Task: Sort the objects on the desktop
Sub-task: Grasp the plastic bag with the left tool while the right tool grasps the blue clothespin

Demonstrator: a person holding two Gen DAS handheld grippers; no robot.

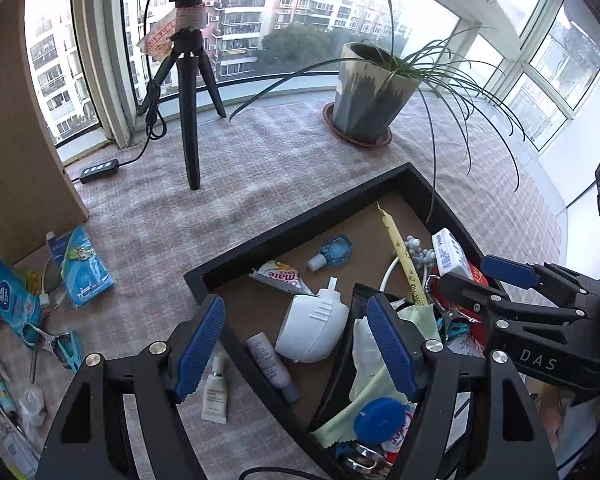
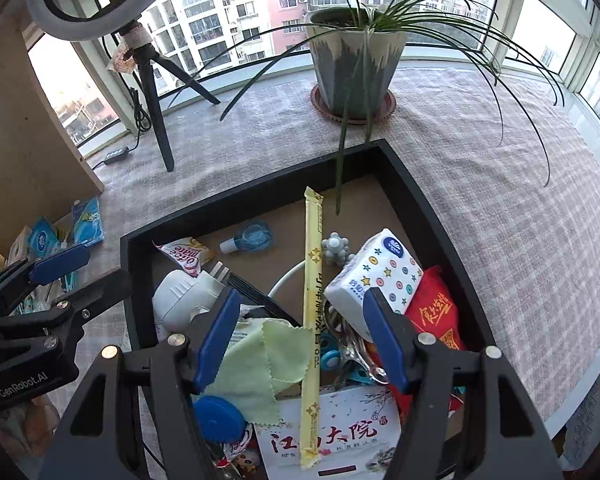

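Observation:
A black tray point(image 1: 300, 220) point(image 2: 260, 184) on the checked cloth holds several small items. My left gripper point(image 1: 296, 348) hangs open above its near-left corner, over a white plug point(image 1: 312, 328) and a purple tube point(image 1: 272, 364), gripping nothing. My right gripper point(image 2: 302, 340) is open too, above a green cloth point(image 2: 260, 364) and a long yellow sachet point(image 2: 314, 320), with nothing between its pads. A star-printed tissue pack point(image 2: 376, 276) and a red pouch point(image 2: 436, 312) lie to the right. Outside the tray lie a small white tube point(image 1: 215, 392) and blue tissue packs point(image 1: 82, 268).
A potted plant point(image 1: 368, 92) stands behind the tray, its long leaves drooping over it. A black tripod point(image 1: 190, 112) with a ring light stands at the back left beside a brown board point(image 1: 16, 140). A teal clip point(image 1: 60, 344) and more packets lie at the left.

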